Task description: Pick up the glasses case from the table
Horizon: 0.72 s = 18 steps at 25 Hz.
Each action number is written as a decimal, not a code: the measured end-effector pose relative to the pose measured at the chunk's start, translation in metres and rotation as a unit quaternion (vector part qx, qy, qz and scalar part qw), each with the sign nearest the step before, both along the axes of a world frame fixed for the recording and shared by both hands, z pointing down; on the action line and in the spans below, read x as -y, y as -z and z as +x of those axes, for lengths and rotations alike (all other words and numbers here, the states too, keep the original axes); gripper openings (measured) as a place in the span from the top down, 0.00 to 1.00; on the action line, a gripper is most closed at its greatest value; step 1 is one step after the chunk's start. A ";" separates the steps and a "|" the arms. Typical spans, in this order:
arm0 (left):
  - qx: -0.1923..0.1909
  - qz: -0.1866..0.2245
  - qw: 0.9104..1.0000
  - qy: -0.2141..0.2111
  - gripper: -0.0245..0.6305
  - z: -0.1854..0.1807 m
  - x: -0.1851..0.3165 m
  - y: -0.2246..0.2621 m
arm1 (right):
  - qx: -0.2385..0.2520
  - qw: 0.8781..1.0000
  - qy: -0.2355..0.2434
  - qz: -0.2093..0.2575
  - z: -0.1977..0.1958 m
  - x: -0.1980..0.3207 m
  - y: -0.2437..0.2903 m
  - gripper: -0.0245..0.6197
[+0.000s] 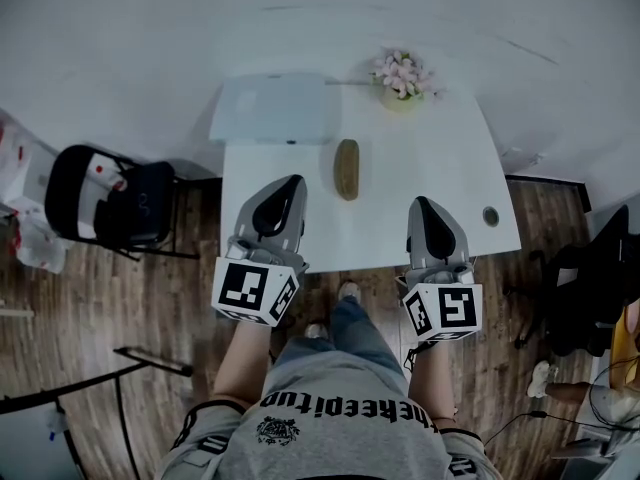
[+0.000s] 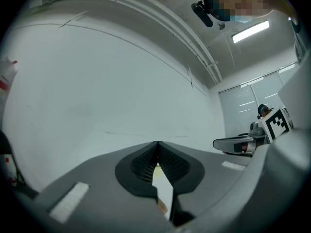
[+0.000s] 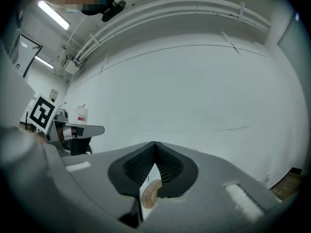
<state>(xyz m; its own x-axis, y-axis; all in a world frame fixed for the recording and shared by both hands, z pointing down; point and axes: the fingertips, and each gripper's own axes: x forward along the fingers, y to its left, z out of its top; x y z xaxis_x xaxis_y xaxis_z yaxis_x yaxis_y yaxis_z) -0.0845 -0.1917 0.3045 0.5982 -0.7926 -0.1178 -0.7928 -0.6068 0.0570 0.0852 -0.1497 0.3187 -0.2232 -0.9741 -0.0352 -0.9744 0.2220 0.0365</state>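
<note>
The glasses case (image 1: 346, 169) is a brown oval lying lengthwise on the white table (image 1: 440, 168), near its middle. My left gripper (image 1: 295, 181) hovers over the table's near left part, its tip just left of the case and apart from it. My right gripper (image 1: 421, 203) hovers to the right of the case, further from it. Both are shut with nothing held. In the left gripper view the jaws (image 2: 158, 144) meet at the tips. In the right gripper view the jaws (image 3: 154, 144) also meet, and a sliver of the tan case (image 3: 149, 192) shows below them.
A white flat box (image 1: 272, 108) lies at the table's far left corner and a pot of pink flowers (image 1: 402, 76) stands at the far edge. A small round cap (image 1: 490, 215) sits near the right edge. A black chair (image 1: 100, 198) stands left of the table.
</note>
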 end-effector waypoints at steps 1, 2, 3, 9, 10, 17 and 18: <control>0.000 -0.003 1.000 0.000 0.93 0.003 0.006 0.000 | 0.001 1.000 0.002 -0.001 0.002 0.007 -0.001 0.96; 0.000 -0.005 1.000 -0.001 0.93 0.007 0.011 0.000 | 0.003 1.000 0.004 -0.002 0.005 0.013 -0.002 0.96; 0.001 -0.005 1.000 0.000 0.93 0.011 0.016 -0.001 | 0.002 1.000 0.006 -0.002 0.007 0.020 -0.002 0.96; 0.006 -0.017 1.000 0.015 0.93 0.027 0.053 -0.011 | 0.001 1.000 0.023 -0.006 0.021 0.060 -0.003 0.96; 0.008 -0.021 1.000 0.018 0.93 0.030 0.059 -0.014 | 0.001 1.000 0.026 -0.008 0.023 0.067 -0.004 0.96; 0.034 -0.059 0.997 0.038 0.93 0.044 0.098 -0.036 | 0.004 0.998 0.051 -0.027 0.031 0.112 -0.016 0.96; 0.039 -0.067 0.996 0.040 0.92 0.046 0.102 -0.041 | 0.005 0.998 0.055 -0.030 0.032 0.118 -0.019 0.95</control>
<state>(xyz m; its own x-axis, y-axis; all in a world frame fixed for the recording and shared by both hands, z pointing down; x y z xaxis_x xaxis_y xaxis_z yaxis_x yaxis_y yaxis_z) -0.0386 -0.2936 0.3452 0.5359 -0.8435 0.0371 -0.8434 -0.5328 0.0688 0.1171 -0.2673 0.3376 -0.3281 -0.9444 0.0196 -0.9445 0.3284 0.0113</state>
